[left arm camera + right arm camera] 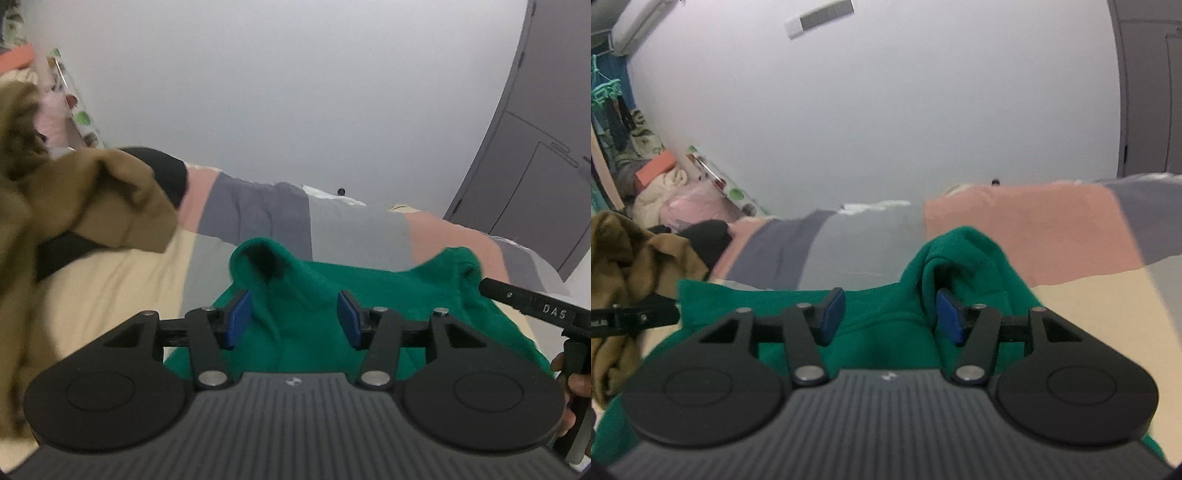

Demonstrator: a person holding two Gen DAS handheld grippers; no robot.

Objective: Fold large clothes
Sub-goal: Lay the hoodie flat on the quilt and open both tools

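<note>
A green garment [314,295] lies crumpled on the bed with a raised fold at each far corner. My left gripper [294,318] hangs over its left part, open, its blue pads [240,317] apart and pressing on nothing. In the right wrist view the same green garment [879,314] fills the foreground. My right gripper [891,315] is open above it, and a raised green fold [960,251] stands just beside the right pad [949,317]. Each wrist view catches the other gripper at its edge: the right one [532,306] held by a hand [576,387], the left one [628,317].
An olive-brown garment [92,199] is heaped at the left, over a black one [170,173]. The bed cover [354,229] has pink, grey and cream blocks. A grey wardrobe [535,166] stands at the right, a white wall behind. Bedding and bags [683,192] pile up at the far left.
</note>
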